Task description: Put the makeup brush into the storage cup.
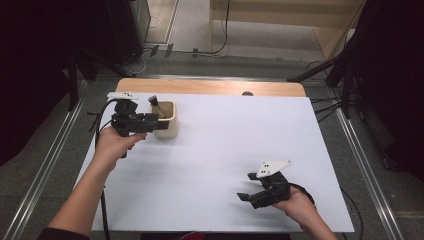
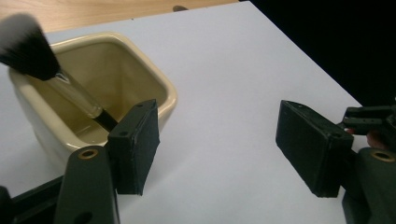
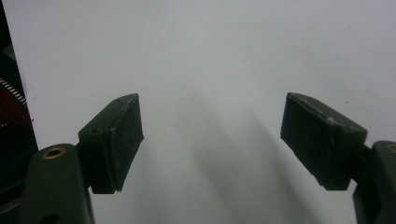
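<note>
A cream square cup (image 1: 168,122) stands at the far left of the white sheet (image 1: 225,145), with a make-up brush (image 1: 154,104) leaning in it, bristles up. My left gripper (image 1: 159,121) is right beside the cup's near-left side, jaws wide apart with nothing between them. In the left gripper view the cup (image 2: 37,126) and brush (image 2: 28,46) sit just beyond the left jaw, and the left gripper (image 2: 219,149) is open over bare sheet. My right gripper (image 1: 246,186) rests near the front right of the sheet; the right gripper (image 3: 215,140) is open and holds nothing.
The white sheet covers a wooden table (image 1: 210,86) whose far edge shows bare wood. Metal rails (image 1: 365,165) run along both sides. Dark stands and cables (image 1: 330,75) crowd the far corners. Wide free sheet lies between the two grippers.
</note>
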Motion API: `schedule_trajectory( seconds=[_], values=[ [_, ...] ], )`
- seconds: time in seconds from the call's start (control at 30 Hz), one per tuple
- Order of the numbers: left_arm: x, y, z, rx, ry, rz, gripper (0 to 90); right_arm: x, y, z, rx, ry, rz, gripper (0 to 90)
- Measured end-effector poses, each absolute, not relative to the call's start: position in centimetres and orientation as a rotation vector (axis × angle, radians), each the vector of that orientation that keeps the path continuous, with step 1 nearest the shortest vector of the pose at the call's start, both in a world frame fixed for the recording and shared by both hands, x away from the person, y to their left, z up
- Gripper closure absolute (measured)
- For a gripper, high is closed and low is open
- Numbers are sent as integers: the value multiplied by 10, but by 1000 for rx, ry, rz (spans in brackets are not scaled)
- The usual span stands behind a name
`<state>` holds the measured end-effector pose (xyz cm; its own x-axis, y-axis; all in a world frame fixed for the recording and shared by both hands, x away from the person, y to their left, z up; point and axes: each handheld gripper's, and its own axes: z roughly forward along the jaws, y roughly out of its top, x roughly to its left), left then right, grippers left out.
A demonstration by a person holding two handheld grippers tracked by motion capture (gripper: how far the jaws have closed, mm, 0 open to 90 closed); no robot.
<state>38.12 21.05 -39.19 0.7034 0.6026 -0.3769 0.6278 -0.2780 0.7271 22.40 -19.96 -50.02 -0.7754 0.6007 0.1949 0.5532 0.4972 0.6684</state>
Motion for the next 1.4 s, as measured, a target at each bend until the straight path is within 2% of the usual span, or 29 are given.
schedule_trajectory(
  seconds=[0.27,0.6,1.4],
  values=[
    [371,203,-396,1977,921,-54,297,221,-199,-499,1030,2660,1151,223],
    [360,187,-409,2001,863,-85,239,221,-203,-500,1040,2654,1157,223],
    [326,169,-440,2070,796,-62,240,223,-203,-501,1047,2654,1167,223]
  ],
)
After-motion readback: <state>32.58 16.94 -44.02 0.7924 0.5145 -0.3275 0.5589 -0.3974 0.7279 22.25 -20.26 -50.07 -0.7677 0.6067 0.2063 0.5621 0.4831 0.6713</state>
